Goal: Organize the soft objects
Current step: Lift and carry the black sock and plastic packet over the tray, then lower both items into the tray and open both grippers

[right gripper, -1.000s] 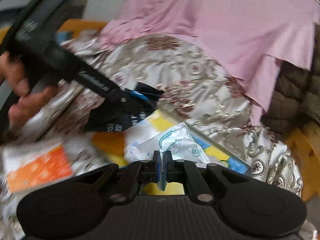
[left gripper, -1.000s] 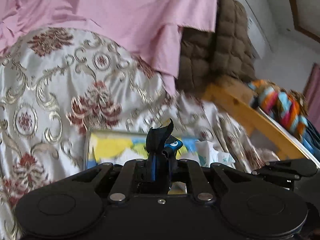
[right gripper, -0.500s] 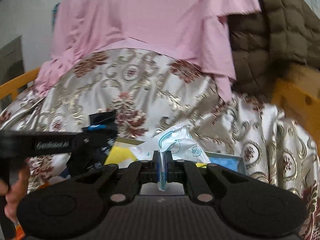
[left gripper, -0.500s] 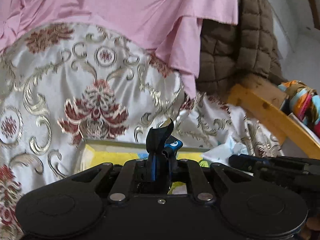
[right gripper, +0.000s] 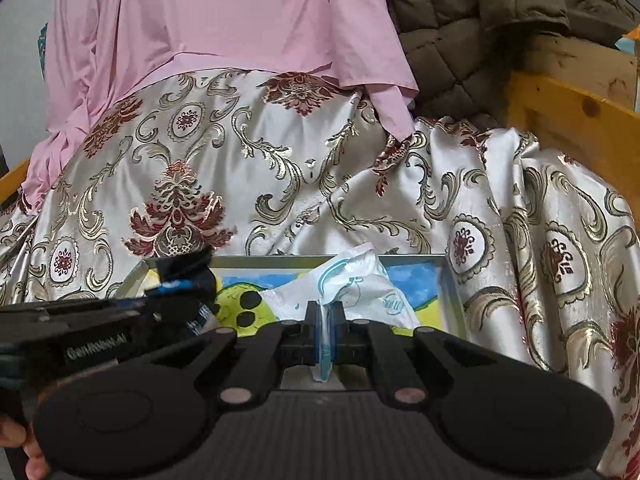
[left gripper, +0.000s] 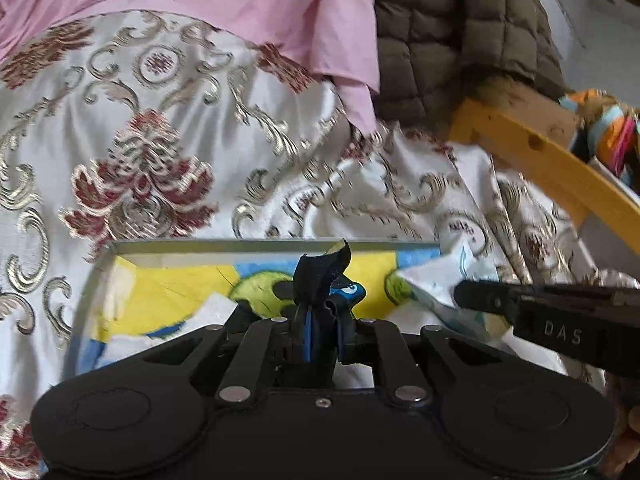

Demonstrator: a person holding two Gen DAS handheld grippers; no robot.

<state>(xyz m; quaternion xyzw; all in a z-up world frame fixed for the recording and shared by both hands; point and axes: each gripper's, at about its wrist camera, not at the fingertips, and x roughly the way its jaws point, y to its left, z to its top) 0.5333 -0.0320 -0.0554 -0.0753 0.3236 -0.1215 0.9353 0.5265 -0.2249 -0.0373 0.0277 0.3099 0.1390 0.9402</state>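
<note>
Closest to you, your left claw [left gripper: 320, 316] is pinched tight on a dark packet [left gripper: 324, 276] with a bit of blue print, and the packet's crumpled top pokes up past the fingertips. Your right claw [right gripper: 325, 316] is clamped almost fully together on a white tissue pack [right gripper: 352, 288] with teal print, gripping it by one thin edge so the rest of the pack puffs out ahead of the fingers. Both packs hang right over a shallow tray [left gripper: 240, 245] with a metal rim and a yellow, blue and green cartoon picture on its floor. In the left view you can see the right claw coming in from the right edge with the white pack at its tip; in the right view the left claw comes in from the left with the dark packet, and part of a hand [right gripper: 24, 452] shows at the bottom left corner. White patches lie on the tray floor in the left view, but I honestly can't tell what they are. The tray sits on a shiny cream bedspread [right gripper: 280, 184] with gold scrolls and dark red flowers. Further back a pink sheet [right gripper: 220, 20] drapes over the top of it, with a brown quilted jacket [right gripper: 460, 32] just beside it on the right, and a yellow wooden frame [right gripper: 568, 116] beyond that. Way off to the right in the left view there's a bright striped cloth [left gripper: 612, 136].
</note>
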